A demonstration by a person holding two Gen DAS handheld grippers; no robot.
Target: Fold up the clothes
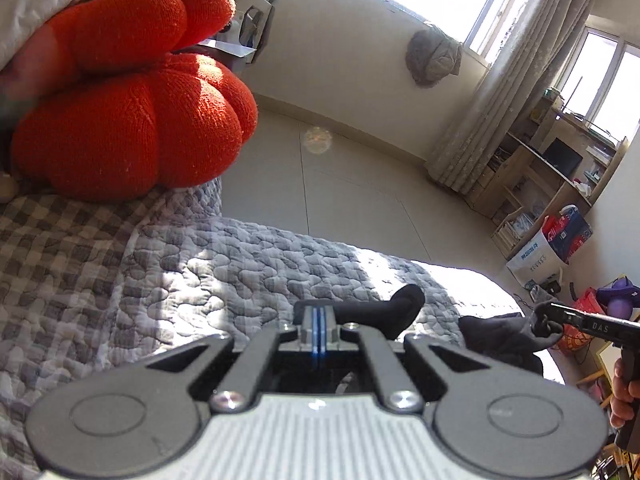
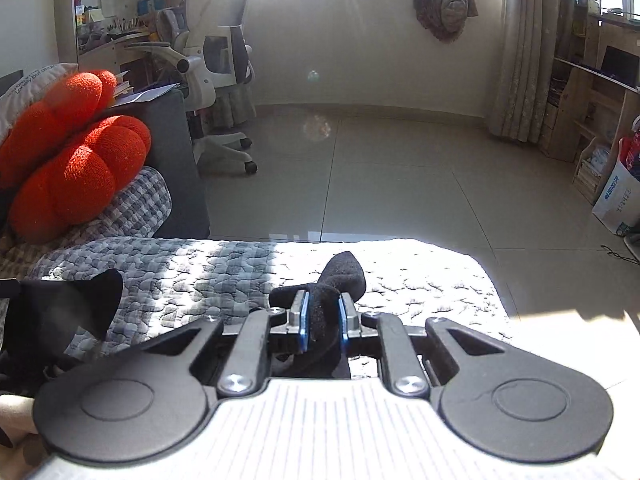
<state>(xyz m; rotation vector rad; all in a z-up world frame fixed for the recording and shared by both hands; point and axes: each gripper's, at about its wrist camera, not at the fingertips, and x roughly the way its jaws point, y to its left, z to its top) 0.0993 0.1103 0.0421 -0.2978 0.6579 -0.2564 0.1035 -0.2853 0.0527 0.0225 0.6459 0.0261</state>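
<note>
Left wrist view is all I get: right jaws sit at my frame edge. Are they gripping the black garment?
Observer: Yes. The right gripper has the black garment bunched between its blue pads.
Operator: How much pokes through?
Observer: A rounded end stands up past the jaws, over the sunlit quilt.
Operator: Obstacles nearby?
Observer: A white office chair stands on the floor, past the orange cushion.

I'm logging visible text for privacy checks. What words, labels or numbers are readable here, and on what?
"DAS": on the right gripper.
"Lonely but...": on the grey pillow; the rest unreadable.
Blue print on the white box: too blurred to read.
Red-and-blue box: too small.
</note>
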